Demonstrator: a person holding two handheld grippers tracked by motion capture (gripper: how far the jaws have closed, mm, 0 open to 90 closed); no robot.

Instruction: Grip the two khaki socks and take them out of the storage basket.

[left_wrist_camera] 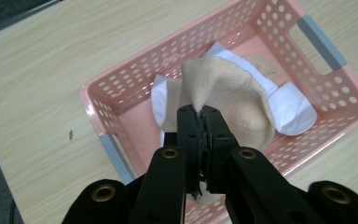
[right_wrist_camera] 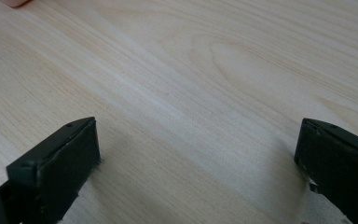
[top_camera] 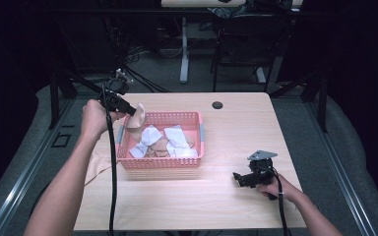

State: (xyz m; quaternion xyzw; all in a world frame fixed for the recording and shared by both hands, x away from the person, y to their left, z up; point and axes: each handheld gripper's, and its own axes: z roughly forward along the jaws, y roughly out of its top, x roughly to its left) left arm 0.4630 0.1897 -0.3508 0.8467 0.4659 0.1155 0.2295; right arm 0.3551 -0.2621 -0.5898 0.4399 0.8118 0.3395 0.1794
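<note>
My left gripper (top_camera: 132, 111) hangs over the left end of a pink perforated basket (top_camera: 160, 162) and is shut on a beige sock (top_camera: 137, 117). In the left gripper view the jaws (left_wrist_camera: 200, 114) pinch the sock (left_wrist_camera: 223, 88) by a fold, and it droops above the basket (left_wrist_camera: 121, 79). Several white socks (top_camera: 177, 137) and beige ones lie inside; one white sock (left_wrist_camera: 291, 105) shows below the held one. My right gripper (top_camera: 237, 177) rests low over the table at the front right. Its jaws (right_wrist_camera: 198, 140) stand wide open over bare wood (right_wrist_camera: 191, 70), holding nothing.
A beige cloth (top_camera: 96, 164) lies on the table's left edge under the left forearm. A round cable hole (top_camera: 217, 104) sits near the table's far edge. Beyond the table stand a chair (top_camera: 251, 39) and a white table leg (top_camera: 184, 54).
</note>
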